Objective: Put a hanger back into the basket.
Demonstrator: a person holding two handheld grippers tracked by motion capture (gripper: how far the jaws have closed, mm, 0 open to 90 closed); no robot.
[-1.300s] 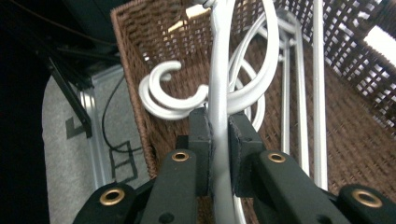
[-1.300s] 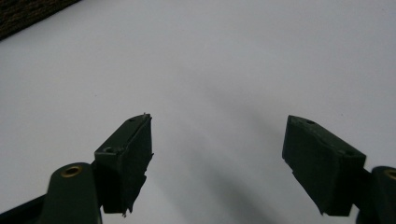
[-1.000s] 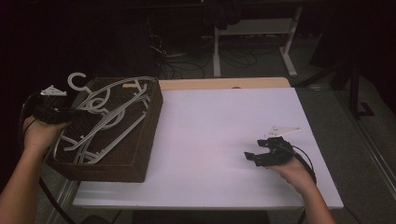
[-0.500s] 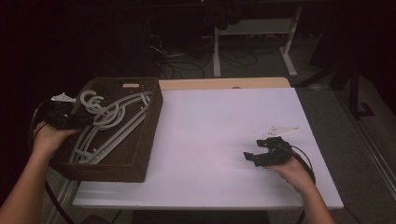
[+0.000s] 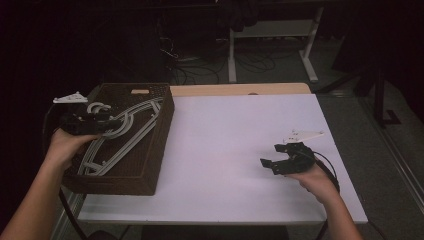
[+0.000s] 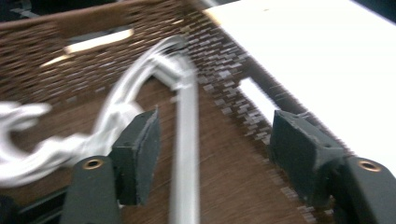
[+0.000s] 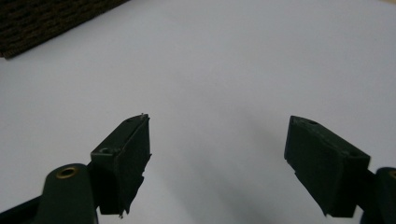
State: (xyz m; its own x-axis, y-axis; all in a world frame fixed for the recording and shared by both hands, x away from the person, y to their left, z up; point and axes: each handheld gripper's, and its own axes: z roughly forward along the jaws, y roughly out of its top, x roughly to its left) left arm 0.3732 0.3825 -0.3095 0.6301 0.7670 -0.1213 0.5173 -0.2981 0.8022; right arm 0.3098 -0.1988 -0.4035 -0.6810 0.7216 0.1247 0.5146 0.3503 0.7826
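Note:
A brown woven basket (image 5: 150, 165) stands at the table's left edge with several grey plastic hangers (image 5: 131, 136) lying in it. My left gripper (image 5: 111, 125) hovers over the basket's left side, near the hangers' hooks (image 5: 97, 107). Its jaws have just been opening. In the left gripper view a hanger's grey bar (image 6: 186, 154) runs between the pads of the left gripper (image 6: 215, 126), close to the left pad, and neither pad presses on it. My right gripper (image 5: 268, 164) rests low over the white tabletop (image 7: 224, 56) at the right. The right gripper (image 7: 217, 126) is open with nothing between its pads.
The white tabletop (image 5: 240, 140) spreads between the basket and the right hand. A strip of bare wood (image 5: 240, 89) runs along the far edge. Beyond the table stand white desk legs (image 5: 310, 65) and loose cables (image 5: 185, 62) on a dark floor.
The hanger that the left gripper held raised over the basket's left rim has come down into the basket. The left jaws have opened off it. The right hand has stayed put.

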